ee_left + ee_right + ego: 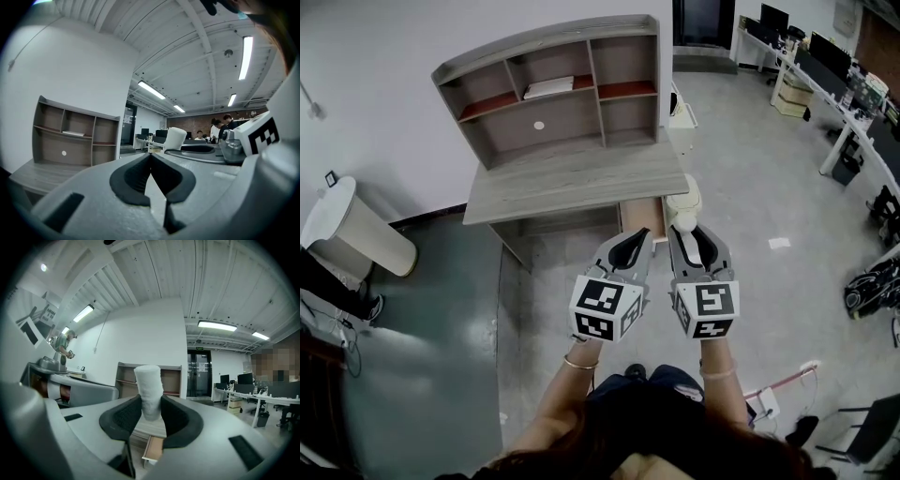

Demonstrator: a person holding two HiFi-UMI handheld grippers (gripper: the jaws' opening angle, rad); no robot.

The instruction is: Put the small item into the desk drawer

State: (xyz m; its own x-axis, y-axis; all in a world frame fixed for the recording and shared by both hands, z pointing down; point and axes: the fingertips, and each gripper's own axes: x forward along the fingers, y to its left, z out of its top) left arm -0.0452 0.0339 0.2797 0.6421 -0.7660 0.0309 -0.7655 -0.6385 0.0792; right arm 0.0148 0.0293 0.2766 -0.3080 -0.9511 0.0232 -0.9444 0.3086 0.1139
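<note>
The small item is a white rolled cloth (149,389) that stands upright between the pads of my right gripper (150,404), which is shut on it. In the head view the roll (683,201) sticks out ahead of the right gripper (684,228), just right of the open wooden drawer (641,218) under the grey desk (572,183). From the right gripper view the drawer (154,448) shows low between the jaws. My left gripper (636,236) is level beside the right one, in front of the drawer. Its jaws meet at the tips with nothing between them (151,155).
A hutch with shelves (553,89) stands on the desk against the white wall, with a flat white object (549,87) on one shelf. A white bin (356,230) stands at the left. Office desks with monitors (834,66) line the right; people (220,129) stand far off.
</note>
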